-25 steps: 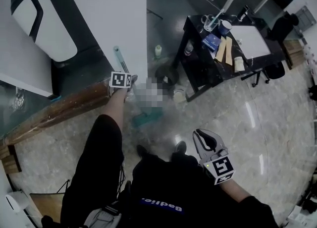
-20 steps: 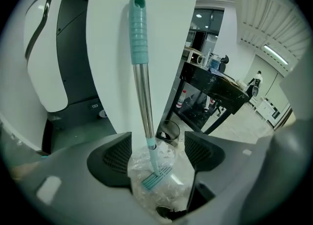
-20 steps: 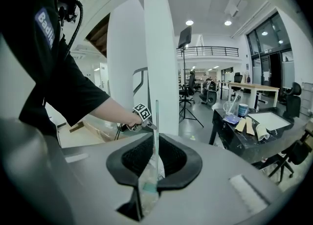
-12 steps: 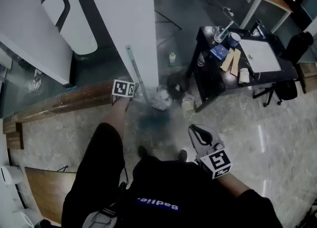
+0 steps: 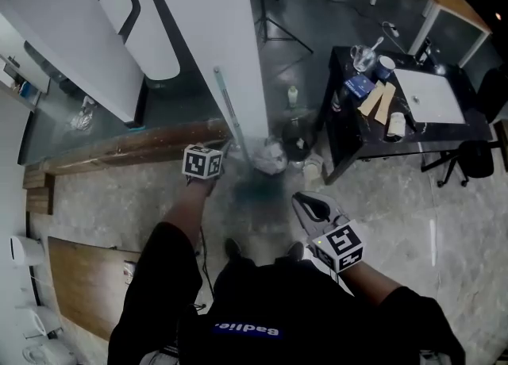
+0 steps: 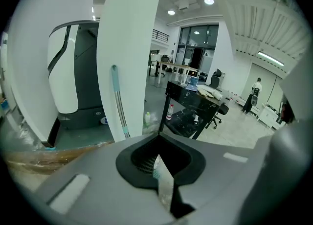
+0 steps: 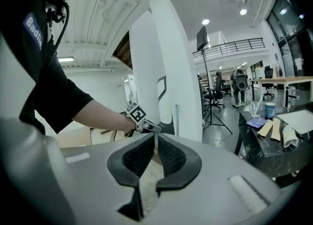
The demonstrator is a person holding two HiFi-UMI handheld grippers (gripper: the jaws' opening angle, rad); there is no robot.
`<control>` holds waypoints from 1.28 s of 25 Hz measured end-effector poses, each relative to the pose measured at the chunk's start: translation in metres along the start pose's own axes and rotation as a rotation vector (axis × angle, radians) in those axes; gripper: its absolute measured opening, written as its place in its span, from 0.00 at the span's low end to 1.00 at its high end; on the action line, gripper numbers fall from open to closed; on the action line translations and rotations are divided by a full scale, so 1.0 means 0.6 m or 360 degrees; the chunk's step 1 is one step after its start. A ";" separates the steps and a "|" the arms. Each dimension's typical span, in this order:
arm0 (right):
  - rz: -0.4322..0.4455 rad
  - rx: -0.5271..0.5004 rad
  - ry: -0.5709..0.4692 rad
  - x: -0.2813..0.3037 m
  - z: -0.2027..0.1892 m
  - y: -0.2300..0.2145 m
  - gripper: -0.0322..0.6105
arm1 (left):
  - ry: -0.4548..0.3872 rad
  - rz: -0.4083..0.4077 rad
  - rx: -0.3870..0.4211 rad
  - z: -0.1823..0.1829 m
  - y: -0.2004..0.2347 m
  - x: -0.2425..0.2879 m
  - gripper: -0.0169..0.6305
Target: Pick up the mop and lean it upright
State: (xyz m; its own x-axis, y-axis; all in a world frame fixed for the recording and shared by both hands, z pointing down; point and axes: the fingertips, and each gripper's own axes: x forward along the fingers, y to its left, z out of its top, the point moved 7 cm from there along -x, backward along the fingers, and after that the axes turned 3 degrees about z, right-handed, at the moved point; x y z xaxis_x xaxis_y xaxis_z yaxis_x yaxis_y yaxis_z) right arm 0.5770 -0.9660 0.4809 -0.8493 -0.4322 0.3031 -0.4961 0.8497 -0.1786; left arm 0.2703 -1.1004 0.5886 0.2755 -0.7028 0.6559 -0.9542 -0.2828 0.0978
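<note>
The mop leans upright against the white pillar (image 5: pixel 238 30). Its steel handle (image 5: pixel 230 113) has a teal grip at the top (image 6: pixel 115 79), and its pale head (image 5: pixel 270 159) rests on the floor at the pillar's foot. My left gripper (image 5: pixel 225 147) hangs just short of the handle, not touching it. Its jaws (image 6: pixel 157 159) have just been closing and are shut with nothing between them. My right gripper (image 5: pixel 305 205) stays low by my body, also shut and empty (image 7: pixel 155 138). From there the handle (image 7: pixel 177 117) shows as a thin line on the pillar.
A black table (image 5: pixel 357 129) with cups and papers stands right of the pillar, with an office chair (image 5: pixel 468 157) beyond it. A wooden ledge (image 5: pixel 119 151) runs left, behind it a white-and-black machine (image 5: pixel 147 26). A bottle (image 5: pixel 293 95) stands behind the mop head, and a board (image 5: pixel 87 284) lies lower left.
The left gripper held the handle low and tilted, then let go and drew back from it. The mop now stands against the pillar. The right gripper barely shifted.
</note>
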 end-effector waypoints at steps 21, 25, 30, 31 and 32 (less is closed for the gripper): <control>-0.0191 0.0020 -0.0004 0.034 -0.035 0.355 0.07 | -0.0869 -0.0273 0.0166 -0.127 -0.133 -0.497 0.06; -0.0183 -0.0008 0.0032 0.014 -0.044 0.422 0.07 | -0.0919 -0.0304 0.0142 -0.168 -0.152 -0.566 0.06; -0.0119 -0.0057 0.0013 -0.026 -0.047 0.464 0.05 | -0.0894 -0.0341 0.0108 -0.225 -0.218 -0.617 0.06; -0.0103 -0.0053 0.0003 -0.037 -0.050 0.469 0.05 | -0.0885 -0.0343 0.0104 -0.235 -0.237 -0.625 0.06; -0.0085 -0.0052 -0.0010 -0.050 -0.052 0.473 0.05 | -0.0879 -0.0341 0.0103 -0.243 -0.257 -0.633 0.06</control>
State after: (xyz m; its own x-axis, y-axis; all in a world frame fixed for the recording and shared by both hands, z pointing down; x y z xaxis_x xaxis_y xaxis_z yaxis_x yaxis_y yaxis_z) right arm 0.4672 -0.7025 0.4503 -0.8229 -0.4788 0.3058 -0.5346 0.8348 -0.1316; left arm 0.2960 -0.6945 0.4337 0.4977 -0.8563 0.1381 -0.8663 -0.4830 0.1276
